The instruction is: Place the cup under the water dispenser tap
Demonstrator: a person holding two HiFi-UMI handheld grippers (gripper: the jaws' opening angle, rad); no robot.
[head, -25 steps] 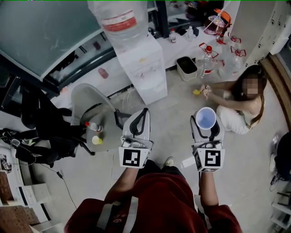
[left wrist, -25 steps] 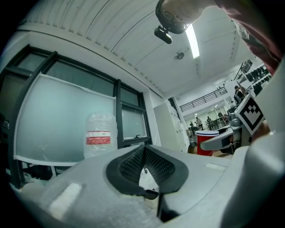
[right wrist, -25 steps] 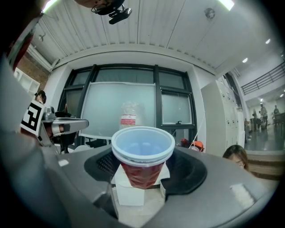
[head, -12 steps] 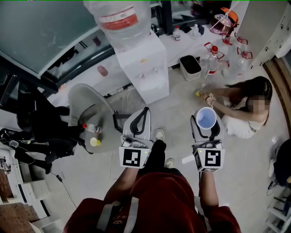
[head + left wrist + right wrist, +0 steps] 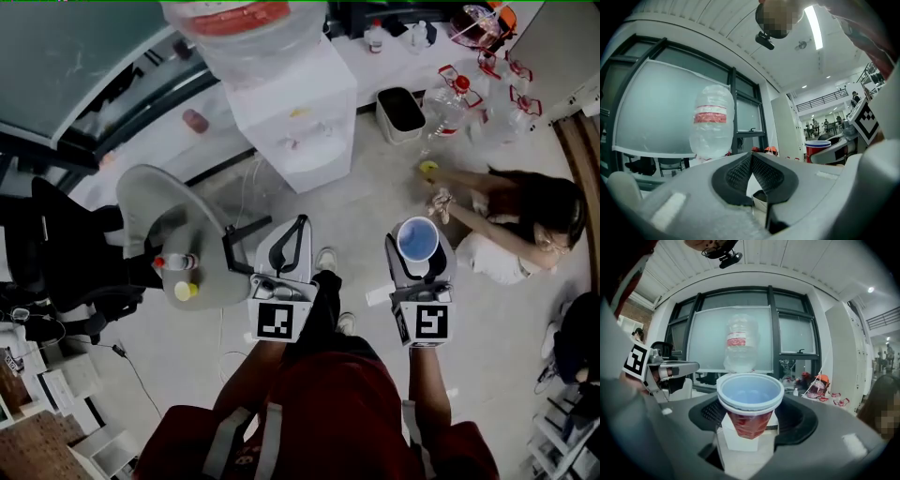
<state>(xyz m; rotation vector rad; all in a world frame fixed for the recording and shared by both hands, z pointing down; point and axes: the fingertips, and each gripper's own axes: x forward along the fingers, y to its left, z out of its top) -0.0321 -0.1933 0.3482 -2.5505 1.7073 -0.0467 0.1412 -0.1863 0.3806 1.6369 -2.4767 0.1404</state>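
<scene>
Cup (image 5: 749,401) upright in right gripper (image 5: 418,248), open floor (image 5: 361,211) before water dispenser (image 5: 295,122)

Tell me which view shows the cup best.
Right gripper view: the cup sits upright in the right gripper, rim and red wall clear. Head view shows only its mouth from above; left gripper view, a small side glimpse.

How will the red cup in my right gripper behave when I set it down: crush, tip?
The red cup looks like thin disposable plastic, so it probably flexes if the right gripper squeezes harder. It appears empty, so likely light and easily knocked. Its base is narrower than its rim, so it may tip on release.
</scene>
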